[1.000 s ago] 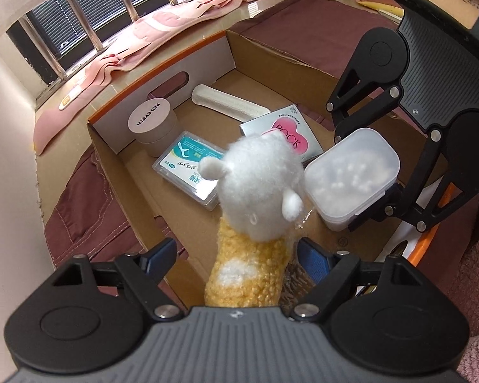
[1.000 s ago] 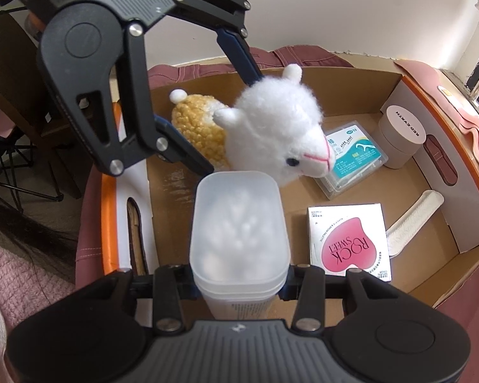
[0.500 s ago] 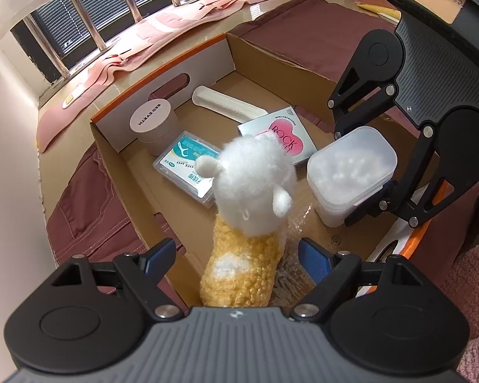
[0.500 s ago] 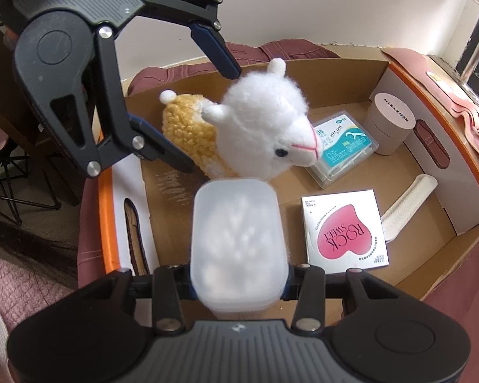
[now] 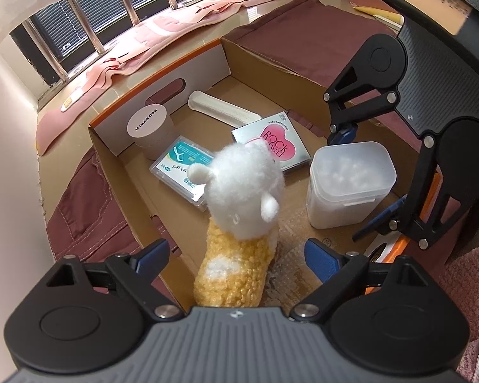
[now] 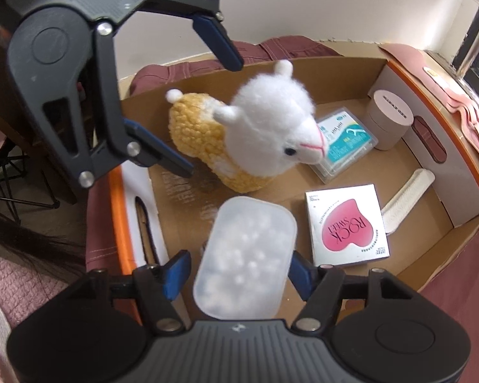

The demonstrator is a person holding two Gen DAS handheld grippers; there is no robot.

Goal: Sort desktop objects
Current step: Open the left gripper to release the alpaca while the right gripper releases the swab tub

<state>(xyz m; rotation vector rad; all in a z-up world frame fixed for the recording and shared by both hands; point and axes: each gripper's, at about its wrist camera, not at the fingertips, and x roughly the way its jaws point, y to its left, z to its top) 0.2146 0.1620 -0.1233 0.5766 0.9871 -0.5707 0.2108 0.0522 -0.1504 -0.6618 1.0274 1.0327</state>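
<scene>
Left wrist view: the left hand-held gripper (image 5: 236,253) is spread wide, its blue pads clear of the plush alpaca (image 5: 239,214), which half a second ago sat closer between them. The toy stands on the floor of the cardboard box (image 5: 163,108), white head up, yellow woolly body below. Judged released.

Beside it the plastic tub (image 5: 348,182) of white balls rests on the box floor, with the right hand-held gripper (image 5: 364,185) spread and off its sides.

Right wrist view: the right hand-held gripper (image 6: 236,271) is parted around the tub (image 6: 246,255), no longer pinching it. Both items look delivered; next pick likely lies outside the box (image 6: 456,172).
</scene>
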